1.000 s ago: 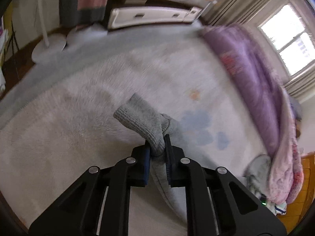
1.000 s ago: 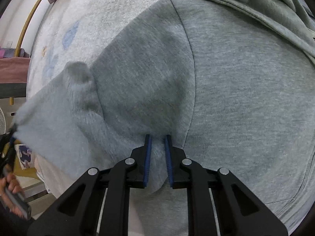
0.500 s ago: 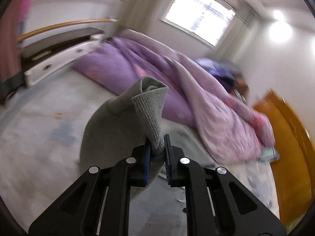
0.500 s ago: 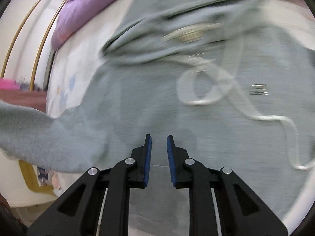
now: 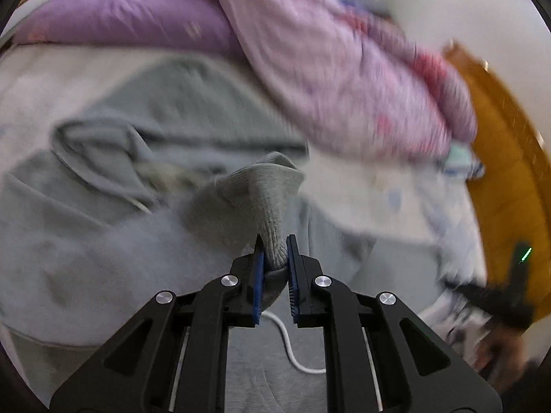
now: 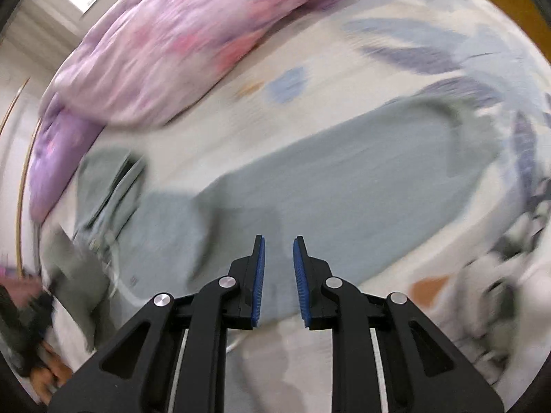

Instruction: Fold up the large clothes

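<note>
Sleeve cuff (image 5: 272, 203) carried across over hoodie body (image 6: 327, 186), right hand-held gripper (image 6: 278, 258) jaws opening, lifted empty

A rumpled purple quilt (image 5: 310, 51) lies on a patterned bedsheet (image 6: 344, 58) beside an orange wooden bedframe (image 5: 506, 172).

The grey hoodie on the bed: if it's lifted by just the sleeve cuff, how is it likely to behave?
Probably floppy: the ribbed cuff pinched in the left gripper already bends over, and the grey hoodie lies limp and creased. The body would likely sag and trail. The thick knit should resist slipping from the pads.
</note>
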### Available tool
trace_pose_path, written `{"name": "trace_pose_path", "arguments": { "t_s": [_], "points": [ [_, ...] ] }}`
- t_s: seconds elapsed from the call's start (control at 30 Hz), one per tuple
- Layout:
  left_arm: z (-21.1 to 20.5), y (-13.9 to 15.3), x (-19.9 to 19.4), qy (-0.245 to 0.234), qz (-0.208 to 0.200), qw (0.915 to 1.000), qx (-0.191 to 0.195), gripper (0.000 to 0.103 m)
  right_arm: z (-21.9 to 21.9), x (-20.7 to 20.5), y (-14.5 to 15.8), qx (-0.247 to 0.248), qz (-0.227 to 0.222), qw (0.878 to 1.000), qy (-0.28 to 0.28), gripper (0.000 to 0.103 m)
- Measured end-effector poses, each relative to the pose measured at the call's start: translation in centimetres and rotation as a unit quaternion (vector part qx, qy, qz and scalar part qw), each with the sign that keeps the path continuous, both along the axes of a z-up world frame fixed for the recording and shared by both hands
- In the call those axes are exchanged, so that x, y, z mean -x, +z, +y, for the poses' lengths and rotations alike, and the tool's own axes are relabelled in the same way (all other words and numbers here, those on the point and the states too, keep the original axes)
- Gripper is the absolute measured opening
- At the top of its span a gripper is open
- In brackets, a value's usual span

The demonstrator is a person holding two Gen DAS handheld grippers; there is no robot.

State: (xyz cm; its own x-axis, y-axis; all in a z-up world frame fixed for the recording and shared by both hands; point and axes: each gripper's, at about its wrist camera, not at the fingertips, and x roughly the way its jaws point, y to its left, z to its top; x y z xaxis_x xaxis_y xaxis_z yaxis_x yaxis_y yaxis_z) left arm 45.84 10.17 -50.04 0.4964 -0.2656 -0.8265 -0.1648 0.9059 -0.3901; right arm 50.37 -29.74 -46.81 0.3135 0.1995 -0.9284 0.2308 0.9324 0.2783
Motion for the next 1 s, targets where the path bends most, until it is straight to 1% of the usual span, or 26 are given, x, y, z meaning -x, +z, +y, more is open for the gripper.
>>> {"name": "trace_pose_path", "arguments": {
  "t_s": [0.03, 0.07, 0.13, 0.17, 0.23, 0.3, 0.33, 0.37, 0.4, 0.43, 0.47, 0.5, 0.53, 0.57, 0.6, 0.63, 0.67, 0.7, 0.73, 0.8, 0.83, 0.87, 0.9, 0.93, 0.97, 1.0],
  "points": [
    [-0.9, -1.4, -0.2, -0.011, 0.019, 0.9997, -0.011, 0.012, -1.1, -0.3, 0.1, 0.006, -0.005, 1.0, -0.011, 0.018],
    [-1.6, -2.5, -0.2, -0.021, 0.03, 0.999, -0.024, 0.012, -2.6, -0.7, 0.3, 0.012, -0.011, 1.0, -0.027, 0.021],
    [-2.6, -3.6, 0.0, -0.037, 0.041, 0.9977, -0.04, 0.012, -5.2, -1.5, 0.3, 0.029, -0.017, 0.998, -0.06, 0.022],
    [-3.0, -4.5, -0.1, -0.041, 0.053, 0.9968, -0.043, 0.012, -6.1, -1.8, 0.2, 0.036, -0.018, 0.997, -0.071, 0.022],
    [-3.5, -5.5, 0.1, -0.042, 0.064, 0.9958, -0.05, 0.012, -8.9, -2.4, 0.0, 0.05, -0.015, 0.993, -0.103, 0.025],
    [-4.0, -6.6, 0.0, -0.045, 0.085, 0.994, -0.053, 0.016, -11.7, -2.5, -0.8, 0.054, 0.004, 0.987, -0.153, 0.035],
    [-4.3, -7.0, 0.1, -0.047, 0.087, 0.9936, -0.053, 0.018, -12.9, -2.6, -1.1, 0.055, 0.012, 0.984, -0.171, 0.036],
    [-4.7, -7.0, 0.0, -0.05, 0.089, 0.9933, -0.055, 0.025, -14.2, -2.3, -1.4, 0.05, 0.02, 0.98, -0.191, 0.037],
    [-5.2, -7.1, 0.1, -0.056, 0.092, 0.9925, -0.058, 0.032, -15.4, -2.1, -2.0, 0.035, 0.036, 0.975, -0.217, 0.04],
    [-5.6, -7.2, 0.2, -0.06, 0.091, 0.9923, -0.058, 0.035, -15.7, -2.4, -2.5, 0.026, 0.049, 0.971, -0.233, 0.041],
    [-6.1, -7.3, 0.4, -0.062, 0.09, 0.9924, -0.057, 0.039, -16.1, -2.5, -3.0, 0.03, 0.067, 0.966, -0.246, 0.044],
    [-6.5, -7.4, 0.5, -0.068, 0.092, 0.9919, -0.055, 0.039, -16.4, -2.7, -3.4, 0.039, 0.085, 0.963, -0.254, 0.051],
    [-6.8, -7.5, 0.5, -0.076, 0.096, 0.9912, -0.049, 0.039, -16.6, -2.9, -3.9, 0.041, 0.095, 0.96, -0.261, 0.054],
    [-6.9, -7.4, 0.7, -0.082, 0.099, 0.9907, -0.043, 0.039, -17.0, -2.9, -4.5, 0.042, 0.106, 0.954, -0.277, 0.057],
    [-7.0, -7.4, 0.8, -0.086, 0.102, 0.9904, -0.035, 0.039, -17.3, -3.0, -4.8, 0.047, 0.11, 0.949, -0.291, 0.057],
    [-7.1, -7.4, 0.9, -0.09, 0.105, 0.9901, -0.021, 0.039, -17.5, -3.3, -5.0, 0.047, 0.106, 0.949, -0.294, 0.057],
    [-7.2, -7.4, 1.0, -0.092, 0.108, 0.9898, -0.011, 0.039, -17.6, -3.7, -5.5, 0.038, 0.101, 0.951, -0.289, 0.057],
    [-7.5, -7.4, 0.9, -0.095, 0.111, 0.9893, -0.004, 0.042, -17.6, -4.2, -6.4, 0.038, 0.118, 0.95, -0.287, 0.057],
    [-7.6, -7.4, 1.1, -0.099, 0.112, 0.9887, 0.004, 0.044, -17.9, -4.4, -7.4, 0.032, 0.138, 0.945, -0.294, 0.057],
    [-7.4, -6.8, 1.6, -0.099, 0.109, 0.9891, 0.013, 0.046, -18.2, -4.5, -9.7, -0.021, 0.166, 0.936, -0.309, 0.057],
    [-7.3, -6.6, 1.8, -0.099, 0.106, 0.9892, 0.022, 0.046, -18.4, -4.3, -10.5, -0.029, 0.177, 0.93, -0.32, 0.057],
    [-6.9, -6.1, 2.2, -0.095, 0.103, 0.9895, 0.032, 0.048, -18.6, -4.1, -11.3, -0.036, 0.181, 0.926, -0.328, 0.057],
    [-6.7, -5.8, 2.3, -0.091, 0.101, 0.99, 0.037, 0.051, -18.8, -3.8, -11.6, -0.041, 0.168, 0.926, -0.336, 0.057],
    [-6.3, -5.4, 2.7, -0.087, 0.098, 0.9904, 0.042, 0.051, -18.9, -3.7, -11.5, -0.043, 0.157, 0.926, -0.341, 0.056],
    [-5.5, -4.9, 3.1, -0.081, 0.096, 0.9909, 0.049, 0.054, -18.8, -3.5, -11.3, -0.043, 0.148, 0.927, -0.341, 0.046],
    [-5.0, -4.5, 3.4, -0.076, 0.095, 0.9913, 0.051, 0.058, -18.5, -3.5, -10.9, -0.051, 0.128, 0.932, -0.335, 0.025]
  ]
}}
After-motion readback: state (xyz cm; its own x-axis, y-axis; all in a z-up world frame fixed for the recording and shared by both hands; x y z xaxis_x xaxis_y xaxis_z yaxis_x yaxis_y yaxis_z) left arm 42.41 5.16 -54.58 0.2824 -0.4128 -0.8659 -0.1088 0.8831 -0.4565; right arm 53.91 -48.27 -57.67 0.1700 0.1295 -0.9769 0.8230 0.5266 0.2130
